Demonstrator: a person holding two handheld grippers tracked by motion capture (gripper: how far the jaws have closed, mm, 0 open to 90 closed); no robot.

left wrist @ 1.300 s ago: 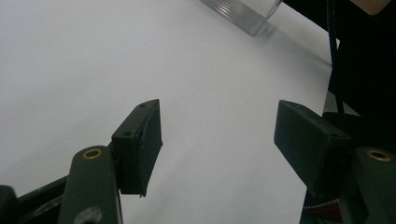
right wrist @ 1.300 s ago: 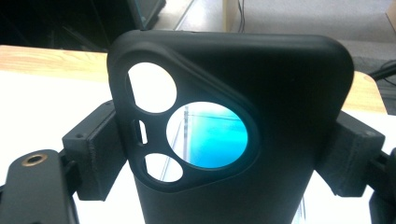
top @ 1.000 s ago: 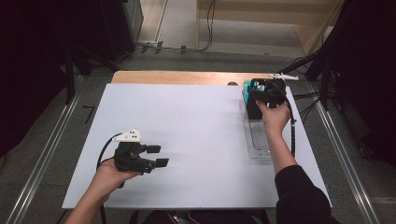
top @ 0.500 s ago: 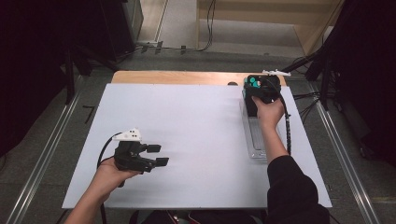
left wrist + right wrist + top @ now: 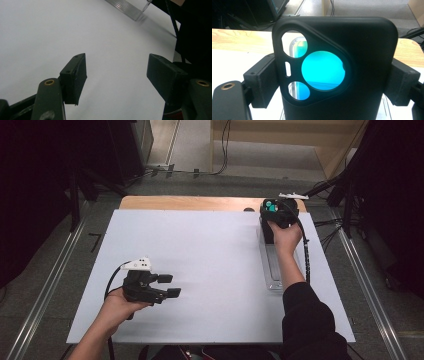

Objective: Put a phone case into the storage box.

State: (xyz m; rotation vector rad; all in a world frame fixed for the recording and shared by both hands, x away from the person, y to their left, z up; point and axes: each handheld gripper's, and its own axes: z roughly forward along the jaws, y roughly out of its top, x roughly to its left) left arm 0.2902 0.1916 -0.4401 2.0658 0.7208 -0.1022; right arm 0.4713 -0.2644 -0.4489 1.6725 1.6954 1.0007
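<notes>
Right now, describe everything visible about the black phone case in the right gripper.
The black phone case looks like matte, rubbery plastic with rounded corners. Its raised camera surround has three round cut-outs and a small slot; teal shows through them. It stands upright, clamped at both side edges by the right gripper, over the far end of a clear tray at the table's far right.
</notes>
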